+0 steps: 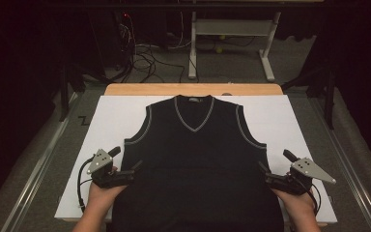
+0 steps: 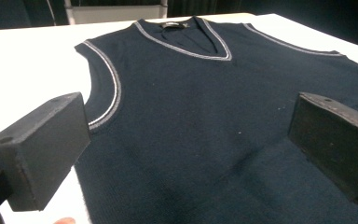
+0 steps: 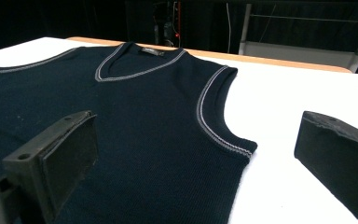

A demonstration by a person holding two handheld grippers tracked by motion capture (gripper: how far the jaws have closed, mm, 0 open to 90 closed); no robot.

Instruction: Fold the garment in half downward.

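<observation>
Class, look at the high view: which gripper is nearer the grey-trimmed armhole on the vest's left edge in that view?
The left gripper. It sits at the vest's left side edge, just below that armhole. The right gripper is across the garment, at its opposite side edge.

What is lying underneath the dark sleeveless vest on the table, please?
The vest lies flat on a white board, which shows on both sides of it. A wooden table edge shows beyond the board. Whatever lies directly beneath the fabric is covered.

A white board [image 1: 280, 121] tops the wooden table [image 1: 140, 89] (cables [image 1: 145, 58] behind).
</observation>
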